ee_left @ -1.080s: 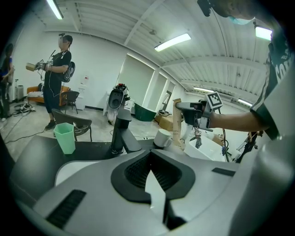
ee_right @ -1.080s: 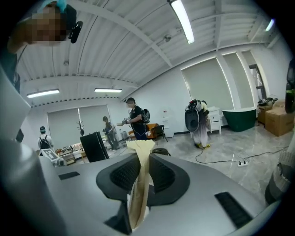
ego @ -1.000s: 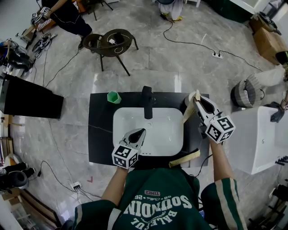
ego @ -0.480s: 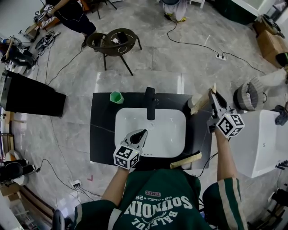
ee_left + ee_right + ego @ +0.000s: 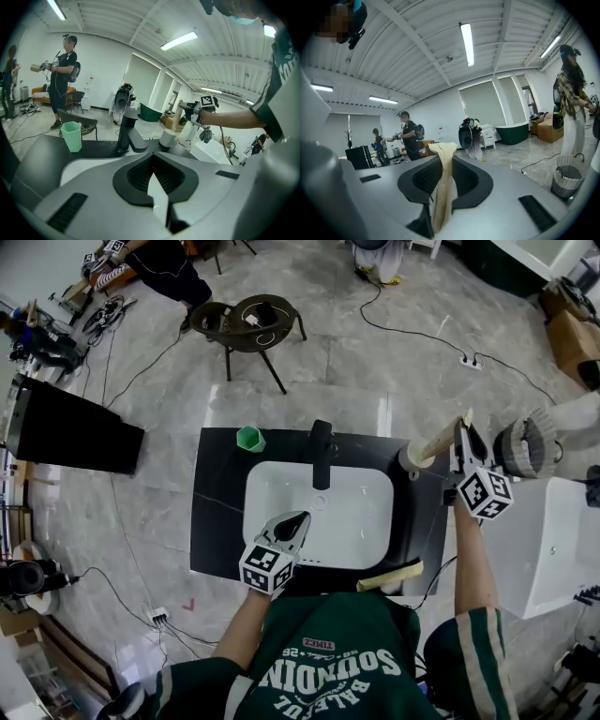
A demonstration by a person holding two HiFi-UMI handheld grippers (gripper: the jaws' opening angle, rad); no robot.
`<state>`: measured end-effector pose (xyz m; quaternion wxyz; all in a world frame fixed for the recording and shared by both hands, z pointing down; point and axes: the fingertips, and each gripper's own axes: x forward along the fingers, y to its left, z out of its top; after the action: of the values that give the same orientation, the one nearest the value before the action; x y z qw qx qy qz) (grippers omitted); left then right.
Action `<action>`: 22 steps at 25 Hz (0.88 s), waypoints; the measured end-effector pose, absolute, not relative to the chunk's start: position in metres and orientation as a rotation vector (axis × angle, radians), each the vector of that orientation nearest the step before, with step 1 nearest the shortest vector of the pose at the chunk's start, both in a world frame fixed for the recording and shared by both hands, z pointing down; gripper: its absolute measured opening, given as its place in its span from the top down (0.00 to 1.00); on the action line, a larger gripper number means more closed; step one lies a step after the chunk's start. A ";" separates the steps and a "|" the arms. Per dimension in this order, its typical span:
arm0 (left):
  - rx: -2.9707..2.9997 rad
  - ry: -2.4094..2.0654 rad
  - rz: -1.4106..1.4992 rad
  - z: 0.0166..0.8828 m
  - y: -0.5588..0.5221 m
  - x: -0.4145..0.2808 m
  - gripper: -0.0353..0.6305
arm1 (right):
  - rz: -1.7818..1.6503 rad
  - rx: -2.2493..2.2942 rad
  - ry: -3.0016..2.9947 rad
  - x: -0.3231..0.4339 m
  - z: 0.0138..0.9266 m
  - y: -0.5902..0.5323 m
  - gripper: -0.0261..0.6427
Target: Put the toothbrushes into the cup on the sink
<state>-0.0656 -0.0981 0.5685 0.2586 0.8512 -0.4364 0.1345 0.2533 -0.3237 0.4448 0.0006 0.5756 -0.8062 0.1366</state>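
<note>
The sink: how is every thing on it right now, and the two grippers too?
left gripper: jaws shut, nothing between them.
right gripper: jaws shut on the held toothbrush.
held toothbrush: tilted, lower end by the white cup.
second toothbrush: lying at the counter's front edge.
white cup: upright.
green cup: upright, no toothbrush in it.

Bright ceiling tube light, fisheye-warped edges

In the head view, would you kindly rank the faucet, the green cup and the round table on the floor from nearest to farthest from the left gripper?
From the left gripper:
1. faucet, just ahead, at the basin's back edge.
2. green cup, on the counter, back left.
3. round table, on the floor well beyond the sink.
</note>
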 end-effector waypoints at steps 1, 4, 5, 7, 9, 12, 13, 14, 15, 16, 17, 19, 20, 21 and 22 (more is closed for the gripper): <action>2.303 -1.186 0.366 0.569 -0.097 -0.066 0.93 | 0.436 1.812 -2.523 0.254 0.450 -0.326 0.84; 2.292 -1.197 0.370 0.571 -0.095 -0.069 0.93 | 0.458 1.834 -2.502 0.258 0.463 -0.330 0.84; 2.289 -1.201 0.370 0.571 -0.094 -0.070 0.93 | 0.463 1.845 -2.495 0.259 0.468 -0.330 0.84; 2.284 -1.208 0.371 0.572 -0.093 -0.072 0.93 | 0.478 1.863 -2.481 0.262 0.478 -0.331 0.84; 2.277 -1.214 0.370 0.573 -0.092 -0.073 0.93 | 0.510 1.872 -2.470 0.265 0.489 -0.330 0.84; 2.268 -1.221 0.370 0.575 -0.090 -0.074 0.93 | 0.567 1.884 -2.458 0.269 0.505 -0.326 0.84; 2.266 -1.223 0.371 0.575 -0.089 -0.075 0.93 | 0.581 1.888 -2.454 0.270 0.510 -0.325 0.84; 2.265 -1.224 0.372 0.575 -0.089 -0.076 0.93 | 0.591 1.888 -2.450 0.271 0.514 -0.323 0.84; 2.264 -1.224 0.372 0.575 -0.088 -0.076 0.93 | 0.599 1.885 -2.445 0.271 0.518 -0.321 0.84; 2.263 -1.224 0.372 0.576 -0.088 -0.076 0.93 | 0.606 1.878 -2.439 0.271 0.521 -0.320 0.84; 2.263 -1.224 0.372 0.576 -0.088 -0.076 0.93 | 0.614 1.871 -2.434 0.270 0.525 -0.318 0.84; 2.263 -1.221 0.372 0.577 -0.088 -0.076 0.93 | 0.637 1.861 -2.426 0.268 0.532 -0.315 0.84; 2.264 -1.220 0.372 0.577 -0.088 -0.076 0.93 | 0.649 1.856 -2.425 0.268 0.534 -0.314 0.84; 2.265 -1.217 0.371 0.576 -0.088 -0.075 0.93 | 0.660 1.850 -2.426 0.267 0.535 -0.313 0.83; 2.266 -1.215 0.371 0.575 -0.088 -0.075 0.93 | 0.668 1.843 -2.429 0.266 0.536 -0.311 0.82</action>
<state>-0.0746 -0.0878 0.5753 0.2686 0.8403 -0.4504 0.1374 0.2662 -0.3111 0.5357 0.0101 0.5905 -0.7780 0.2141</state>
